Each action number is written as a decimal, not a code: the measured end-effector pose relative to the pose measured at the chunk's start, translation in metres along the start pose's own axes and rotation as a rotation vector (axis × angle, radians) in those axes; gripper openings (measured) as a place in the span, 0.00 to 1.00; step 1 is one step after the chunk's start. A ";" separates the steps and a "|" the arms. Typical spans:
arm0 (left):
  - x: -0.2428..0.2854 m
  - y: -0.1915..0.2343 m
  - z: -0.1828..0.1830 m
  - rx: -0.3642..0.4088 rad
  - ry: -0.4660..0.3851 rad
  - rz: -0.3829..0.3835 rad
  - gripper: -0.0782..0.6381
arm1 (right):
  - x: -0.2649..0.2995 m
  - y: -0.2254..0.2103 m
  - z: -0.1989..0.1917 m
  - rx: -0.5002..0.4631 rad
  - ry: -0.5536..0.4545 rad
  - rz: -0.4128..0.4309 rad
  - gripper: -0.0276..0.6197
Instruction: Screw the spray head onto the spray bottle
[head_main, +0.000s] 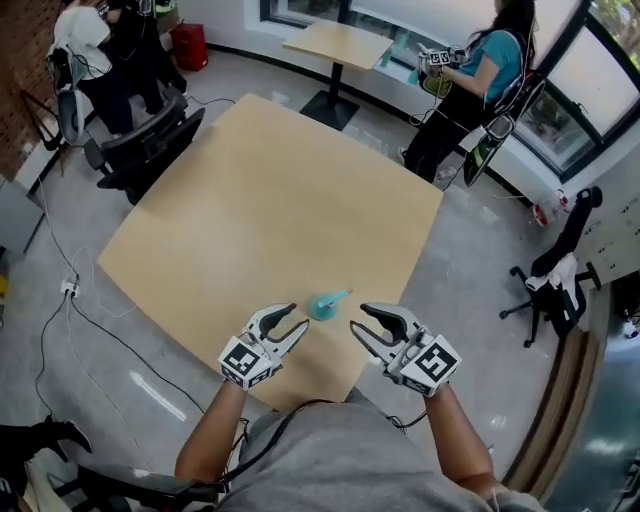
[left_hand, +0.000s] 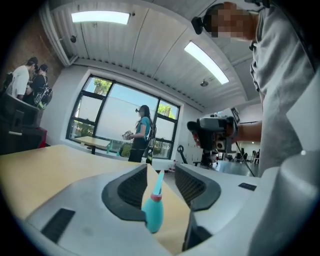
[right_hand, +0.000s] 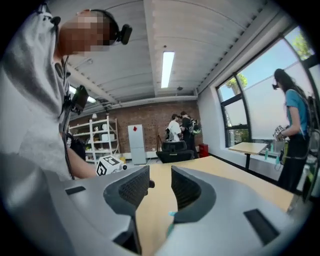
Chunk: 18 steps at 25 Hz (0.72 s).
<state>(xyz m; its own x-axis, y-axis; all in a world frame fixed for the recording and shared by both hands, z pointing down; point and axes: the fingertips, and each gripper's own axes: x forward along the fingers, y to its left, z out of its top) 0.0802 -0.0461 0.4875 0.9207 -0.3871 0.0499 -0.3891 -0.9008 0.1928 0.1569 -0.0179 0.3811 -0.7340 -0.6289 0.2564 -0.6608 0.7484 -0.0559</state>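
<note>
A small teal spray bottle (head_main: 325, 303) with a pink collar and a thin teal nozzle lies on the tan table (head_main: 260, 200) near its front corner. My left gripper (head_main: 297, 317) sits just left of it and my right gripper (head_main: 360, 317) just right of it, both with fingertips pointing inward. In the left gripper view the bottle (left_hand: 153, 212) shows in the gap of the left gripper (left_hand: 160, 169), whose pads stand apart from it. The right gripper (right_hand: 160, 170) is open, with only a sliver of the teal bottle (right_hand: 171, 214) showing low by its right jaw.
A black office chair (head_main: 145, 145) stands at the table's far left corner. A person (head_main: 470, 70) with grippers stands at the back right beside a second table (head_main: 335, 45). Another chair (head_main: 560, 270) is on the right. Cables (head_main: 70, 290) run on the floor at left.
</note>
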 end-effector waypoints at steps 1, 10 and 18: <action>0.009 0.003 -0.014 0.015 0.030 -0.001 0.35 | 0.009 -0.006 -0.008 -0.079 0.063 0.034 0.23; 0.106 0.023 -0.142 0.177 0.288 -0.148 0.67 | 0.083 -0.035 -0.121 -0.849 0.650 0.471 0.28; 0.141 0.039 -0.174 0.167 0.320 -0.129 0.71 | 0.113 -0.050 -0.197 -0.988 0.858 0.710 0.28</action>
<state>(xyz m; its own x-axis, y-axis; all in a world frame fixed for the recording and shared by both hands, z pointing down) 0.1995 -0.1018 0.6722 0.9148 -0.2117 0.3439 -0.2450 -0.9679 0.0560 0.1377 -0.0854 0.6029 -0.3030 -0.0306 0.9525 0.4152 0.8954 0.1609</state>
